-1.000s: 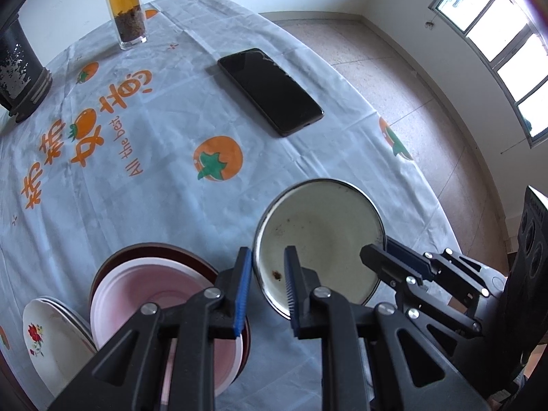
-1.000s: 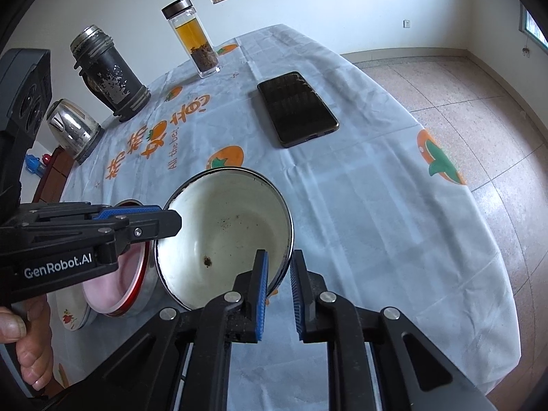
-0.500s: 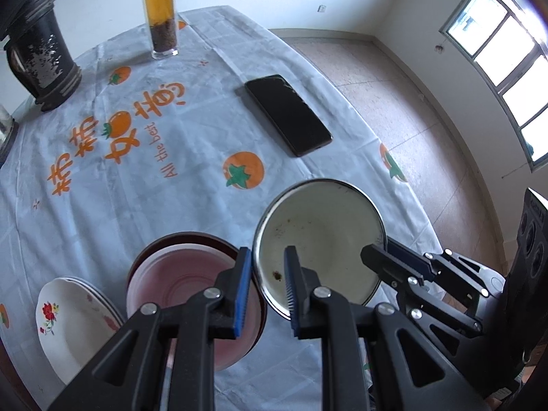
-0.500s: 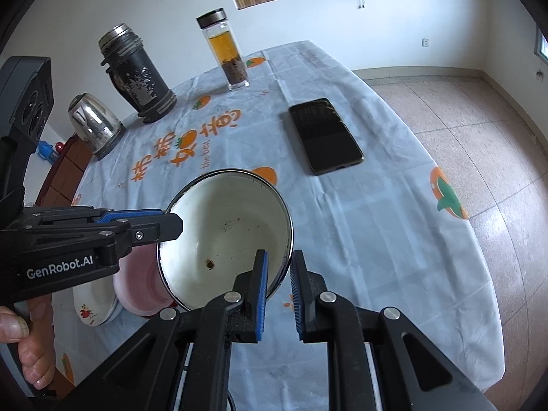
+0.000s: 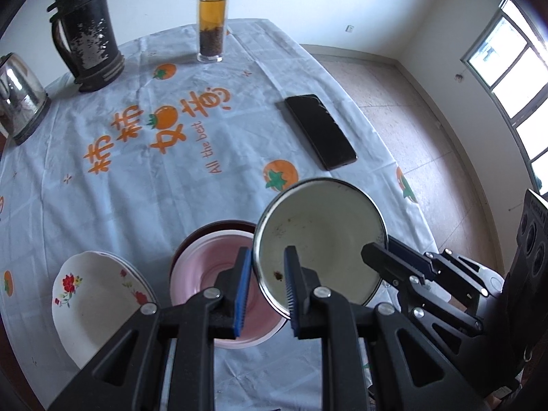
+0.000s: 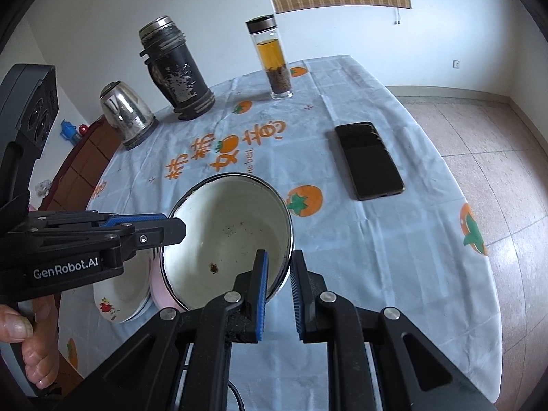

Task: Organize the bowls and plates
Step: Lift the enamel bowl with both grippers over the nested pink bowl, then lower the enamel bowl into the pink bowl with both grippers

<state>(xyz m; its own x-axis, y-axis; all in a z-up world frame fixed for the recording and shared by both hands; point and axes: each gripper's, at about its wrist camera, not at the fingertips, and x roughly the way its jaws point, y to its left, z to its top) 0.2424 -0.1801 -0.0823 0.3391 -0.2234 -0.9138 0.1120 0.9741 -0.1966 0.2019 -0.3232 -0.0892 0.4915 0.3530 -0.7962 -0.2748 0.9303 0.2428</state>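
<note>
A white enamel bowl (image 5: 325,233) with a dark rim and specks inside hangs tilted above the table, held from two sides. My left gripper (image 5: 268,267) is shut on its near-left rim. My right gripper (image 6: 279,269) is shut on the near-right rim of the same bowl (image 6: 233,233). Each gripper also shows in the other view, the right gripper (image 5: 376,255) and the left gripper (image 6: 171,229). Below and to the left, a pink bowl (image 5: 205,270) sits in a dark red plate (image 5: 222,225). White flowered plates (image 5: 92,294) lie stacked left of it.
On the orange-printed tablecloth (image 5: 137,188) lie a black phone (image 5: 320,132) to the right, a glass tea bottle (image 5: 210,17), a black thermos (image 5: 87,37) and a steel kettle (image 5: 17,96) at the far side. The table edge drops to tiled floor (image 5: 428,120) on the right.
Both grippers have risen with the white bowl held between them and rolled a little. The table now looks farther below, and the thermos and kettle have come into the left wrist view.
</note>
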